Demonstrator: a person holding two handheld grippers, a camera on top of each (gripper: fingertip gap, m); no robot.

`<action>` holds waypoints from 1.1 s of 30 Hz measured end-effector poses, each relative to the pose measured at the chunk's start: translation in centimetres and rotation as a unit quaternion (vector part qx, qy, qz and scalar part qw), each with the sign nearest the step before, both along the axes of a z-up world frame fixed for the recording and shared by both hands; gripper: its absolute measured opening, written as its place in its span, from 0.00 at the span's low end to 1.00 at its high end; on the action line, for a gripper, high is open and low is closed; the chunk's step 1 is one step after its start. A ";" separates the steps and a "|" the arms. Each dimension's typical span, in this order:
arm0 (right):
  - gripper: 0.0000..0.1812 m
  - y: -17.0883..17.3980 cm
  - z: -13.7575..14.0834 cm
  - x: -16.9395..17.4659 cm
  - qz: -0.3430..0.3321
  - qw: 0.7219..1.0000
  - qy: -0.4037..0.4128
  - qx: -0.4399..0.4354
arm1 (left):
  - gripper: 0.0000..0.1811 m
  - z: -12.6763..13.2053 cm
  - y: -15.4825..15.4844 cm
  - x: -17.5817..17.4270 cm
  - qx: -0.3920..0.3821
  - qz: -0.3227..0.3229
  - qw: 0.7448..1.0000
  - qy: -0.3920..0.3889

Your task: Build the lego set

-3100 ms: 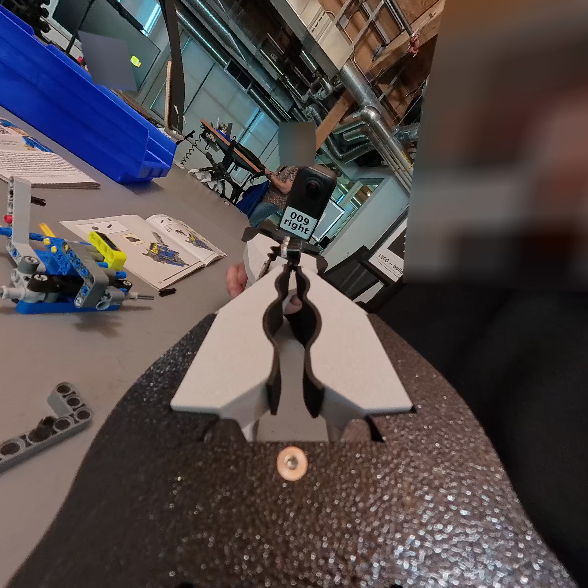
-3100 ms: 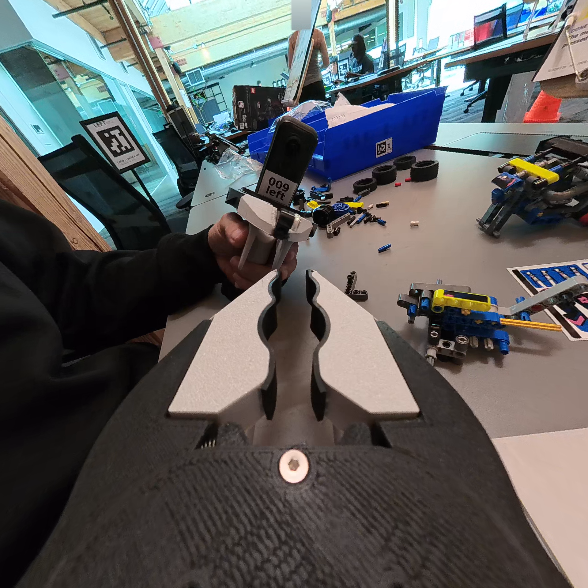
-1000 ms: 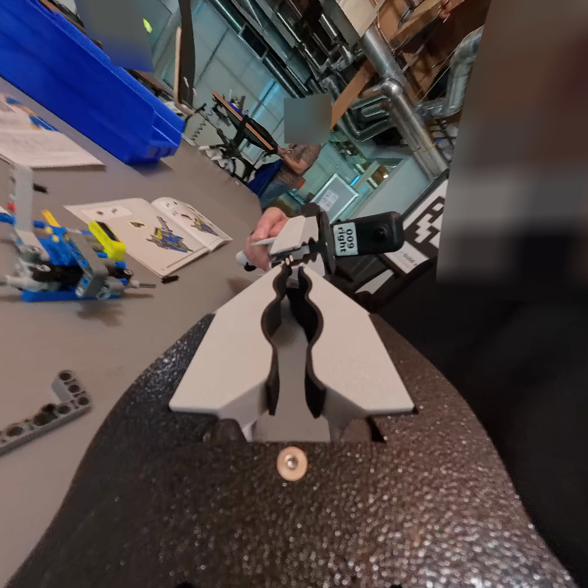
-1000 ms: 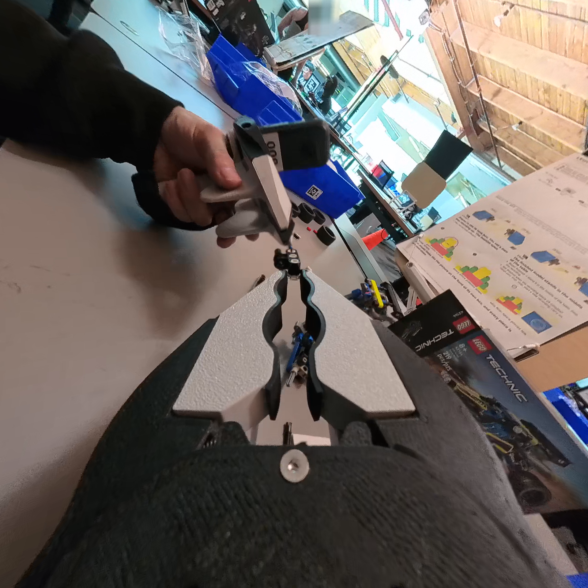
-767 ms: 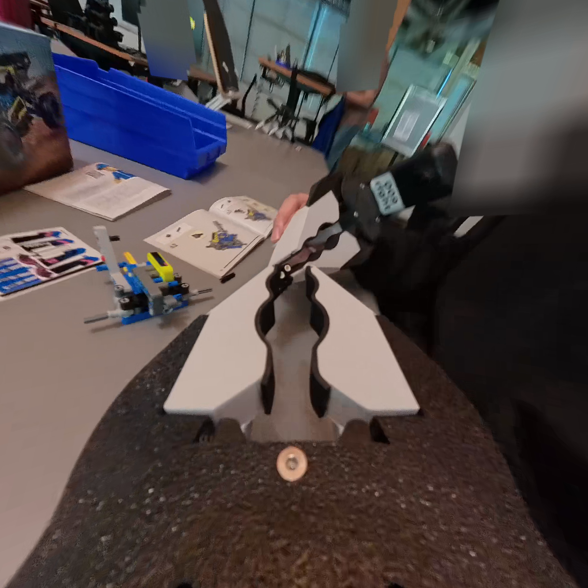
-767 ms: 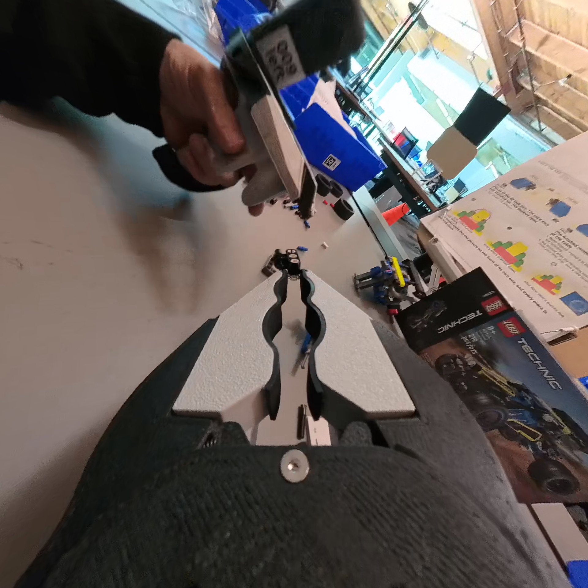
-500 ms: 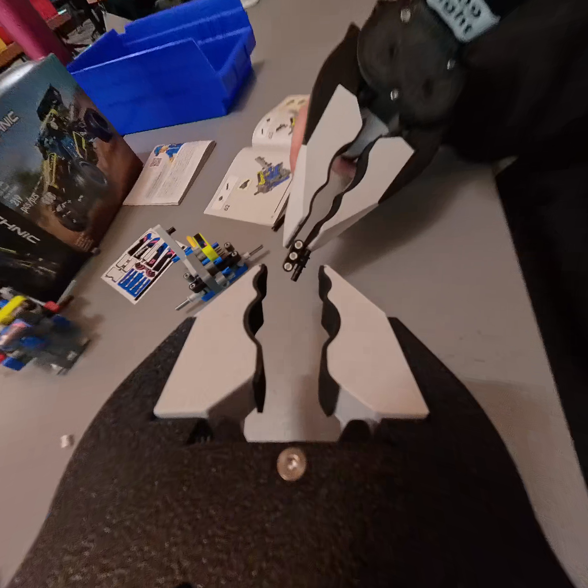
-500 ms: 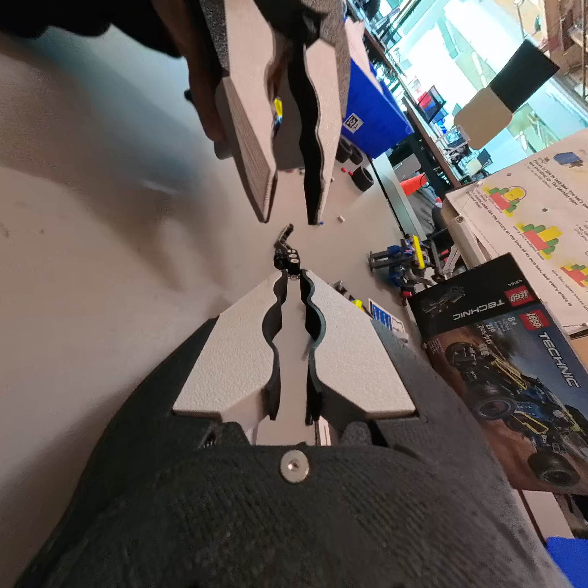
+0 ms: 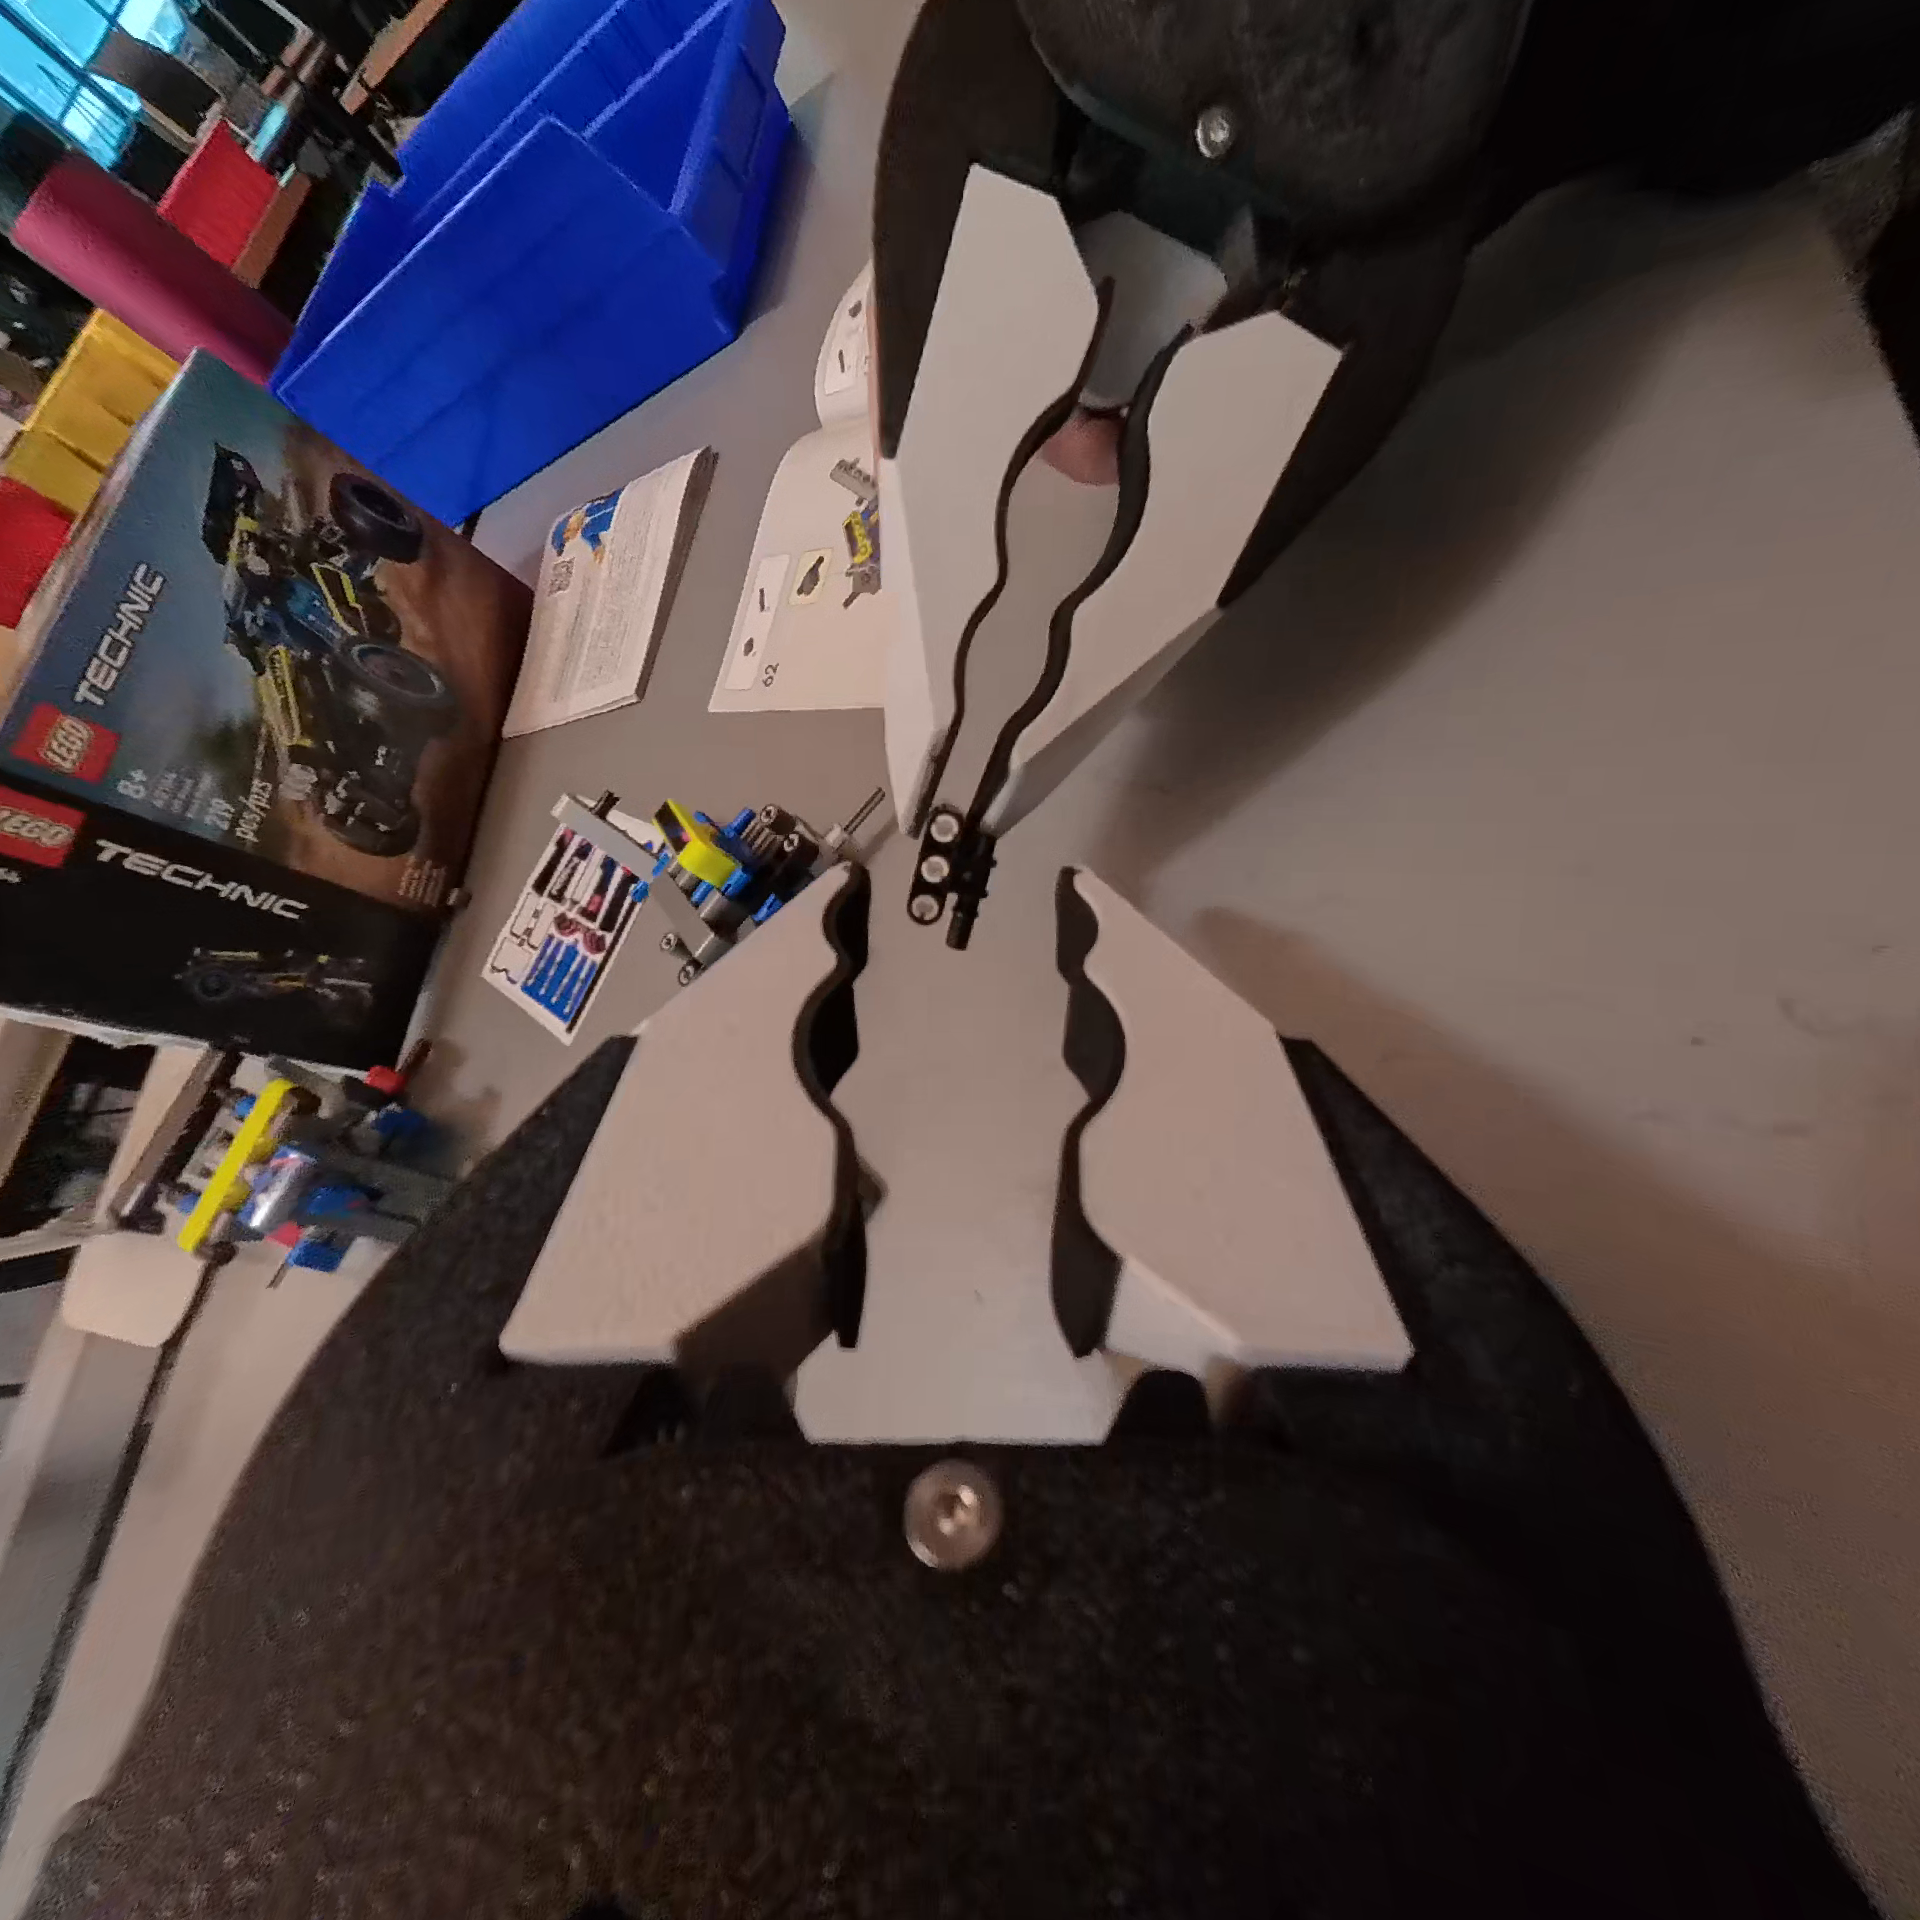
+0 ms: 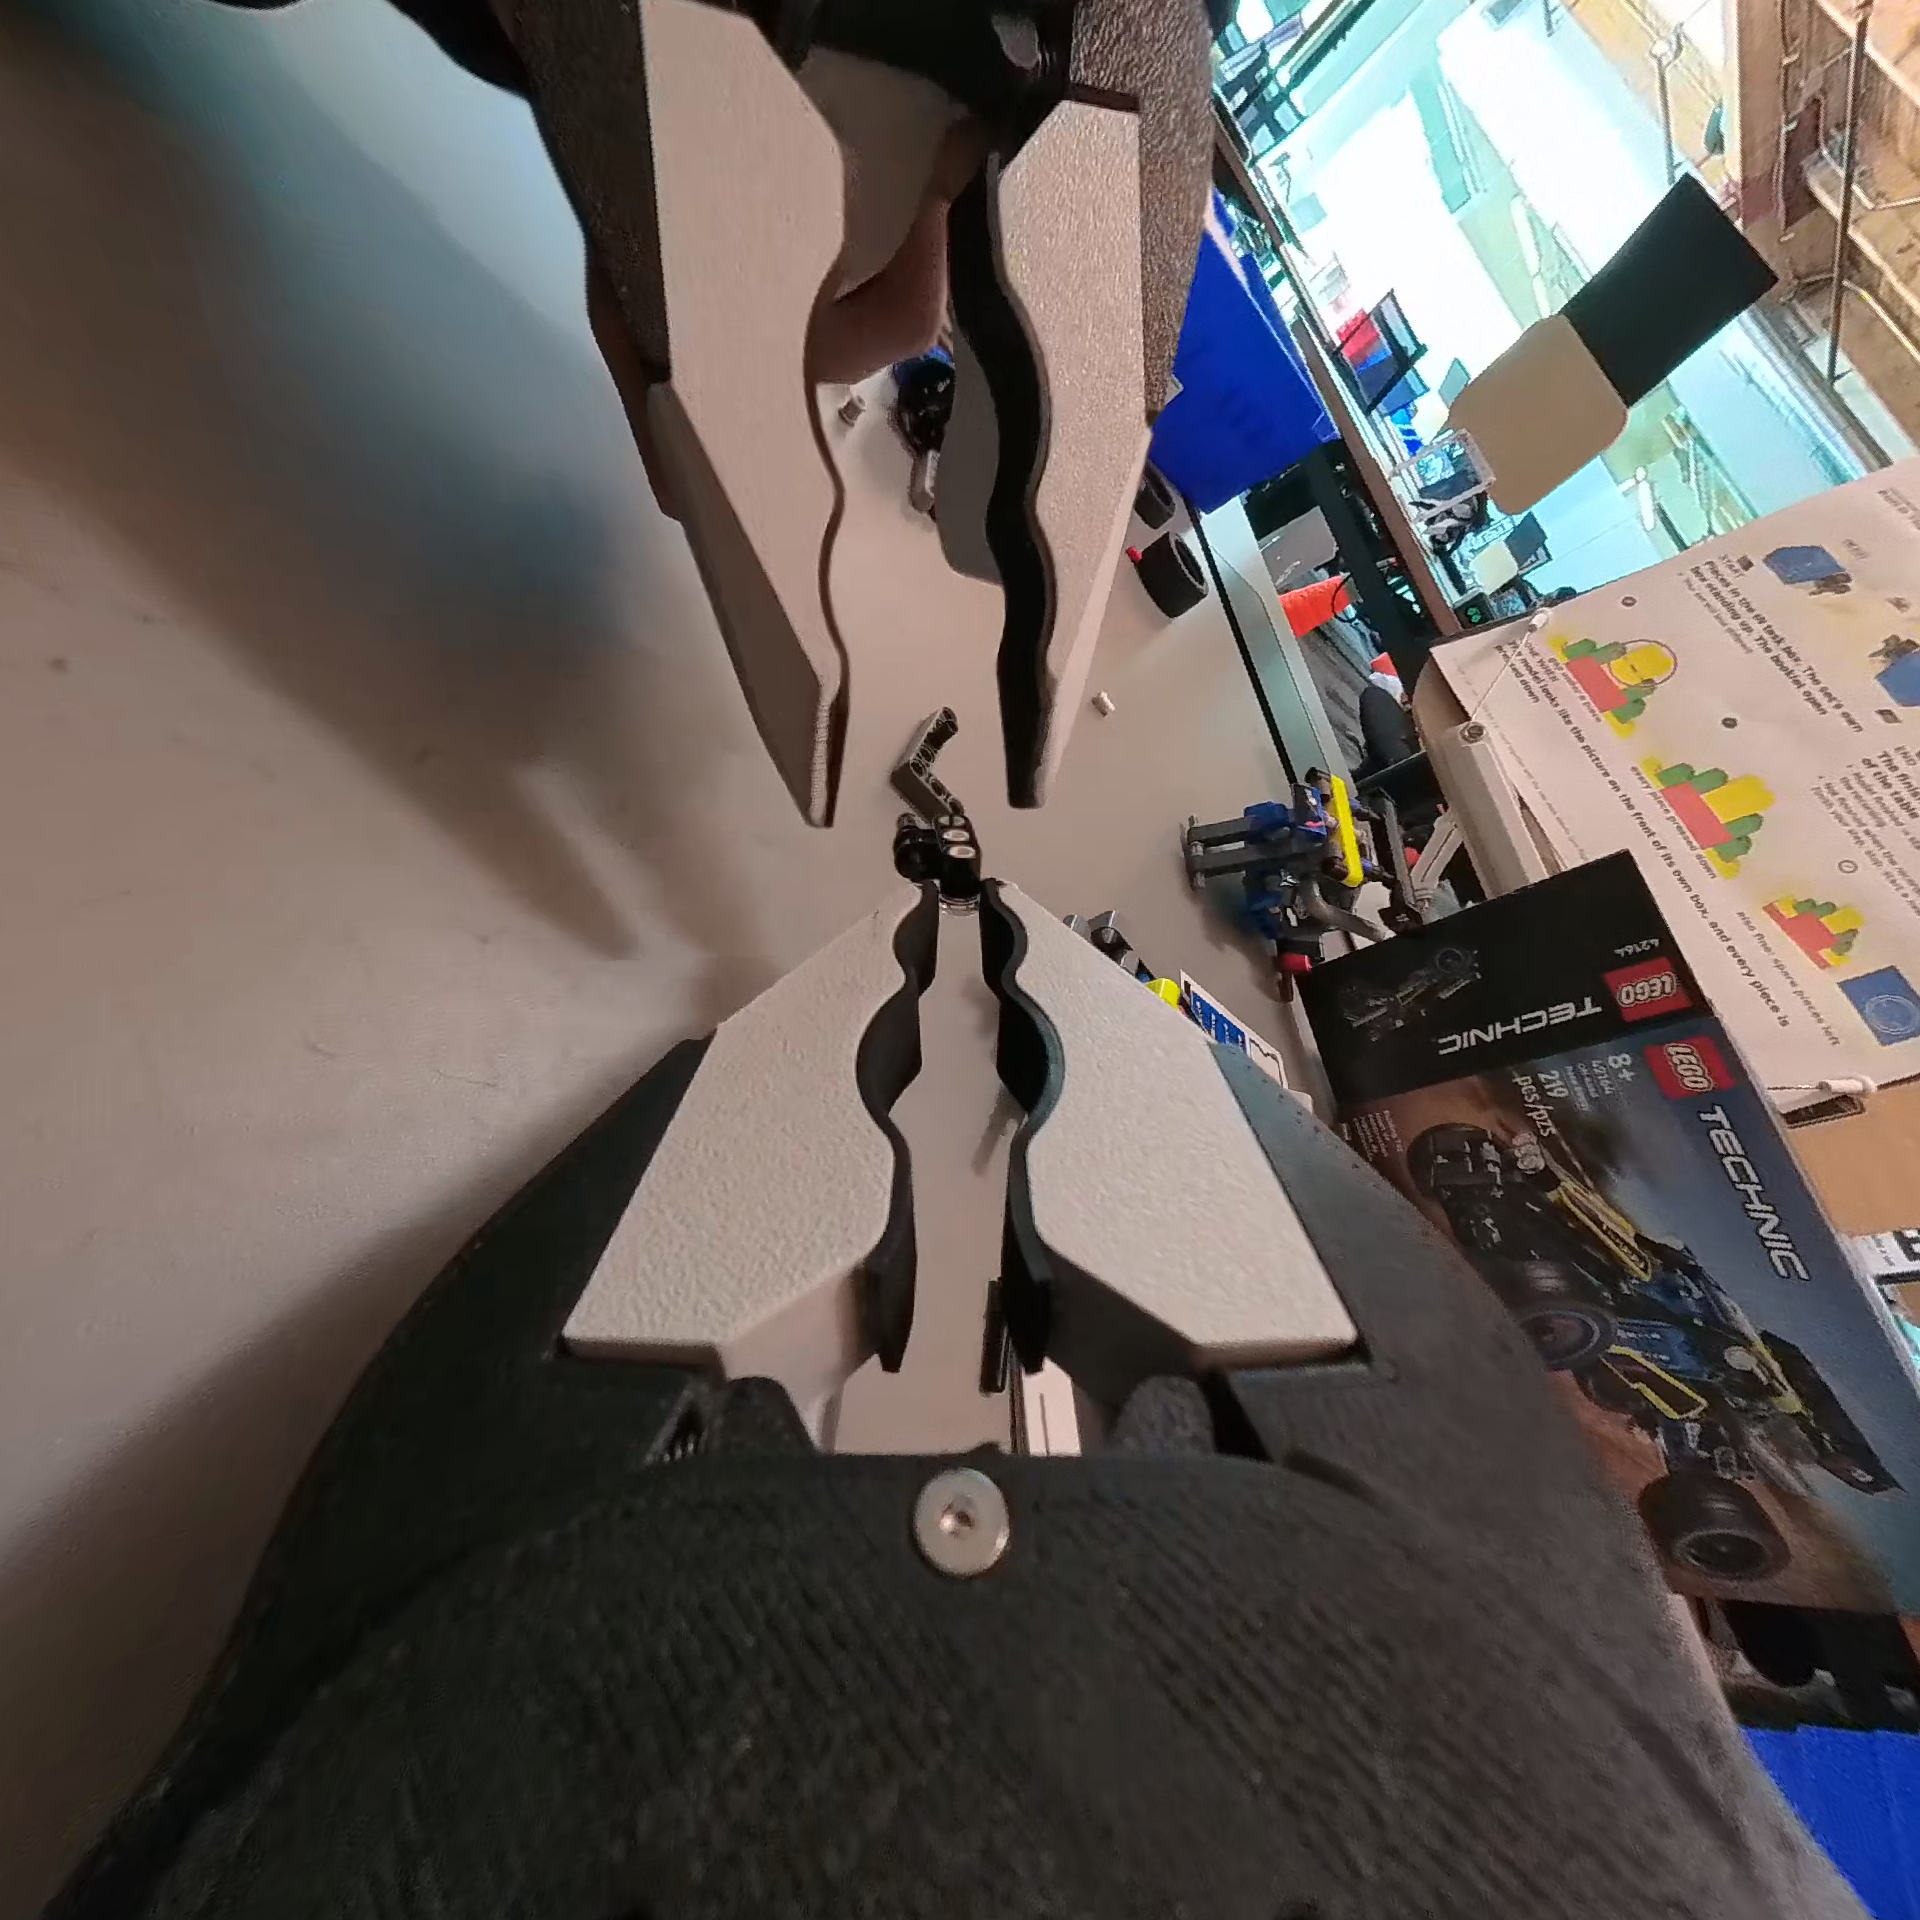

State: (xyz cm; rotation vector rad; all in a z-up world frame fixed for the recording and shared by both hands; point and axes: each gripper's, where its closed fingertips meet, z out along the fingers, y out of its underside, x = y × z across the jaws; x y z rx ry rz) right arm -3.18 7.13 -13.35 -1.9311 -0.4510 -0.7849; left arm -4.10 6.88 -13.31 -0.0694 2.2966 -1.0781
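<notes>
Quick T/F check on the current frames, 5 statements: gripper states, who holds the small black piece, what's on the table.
1. The right gripper is shut on the small black beam. True.
2. The left gripper is clamped on that beam. False: its jaws stand open, apart from the beam, which hangs just ahead of the gap between its tips.
3. The set's box stands on the table, to the left in the left wrist view. True.
4. The blue bins are stacked on top of the box. False: they sit on the table beyond it.
5. A partly built blue and yellow assembly lies beside a sticker sheet. True.
</notes>
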 end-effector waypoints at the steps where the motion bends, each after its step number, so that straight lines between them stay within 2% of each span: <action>1: 0.03 0.0 -0.1 0.0 0.000 1.000 -0.002 -0.003 | 0.18 -0.2 0.0 0.1 0.008 0.002 1.000 -0.005; 6: 0.03 -0.1 -0.4 0.5 -0.011 0.998 -0.051 -0.019 | 0.17 -1.3 1.1 0.5 0.019 0.025 0.999 0.032; 9: 0.03 -0.2 -0.1 0.7 -0.011 0.994 -0.109 -0.023 | 0.16 -0.7 1.2 0.6 -0.050 0.036 0.994 0.086; 13: 0.03 -0.1 0.4 0.6 -0.010 0.987 -0.161 -0.020 | 0.13 0.4 1.5 0.5 -0.168 0.039 0.964 0.203; 15: 0.03 0.1 0.9 0.2 0.001 0.985 -0.170 -0.009 | 0.09 0.6 1.9 0.9 -0.198 0.046 0.952 0.227; 18: 0.03 0.1 1.5 0.1 0.000 0.986 -0.164 0.008 | 0.09 0.5 1.3 0.1 -0.207 0.019 0.940 0.271; 23: 0.03 0.1 2.7 -0.5 0.015 0.989 -0.137 0.048 | 0.06 1.2 0.4 0.1 -0.202 -0.005 0.948 0.247; 31: 0.03 -0.5 2.6 -0.1 0.009 0.993 -0.115 0.036 | 0.03 1.4 -0.2 0.6 -0.159 -0.022 0.971 0.176; 33: 0.11 -0.7 2.5 -0.1 0.011 0.996 -0.074 0.044 | 0.03 1.2 0.1 1.0 -0.145 -0.022 0.977 0.152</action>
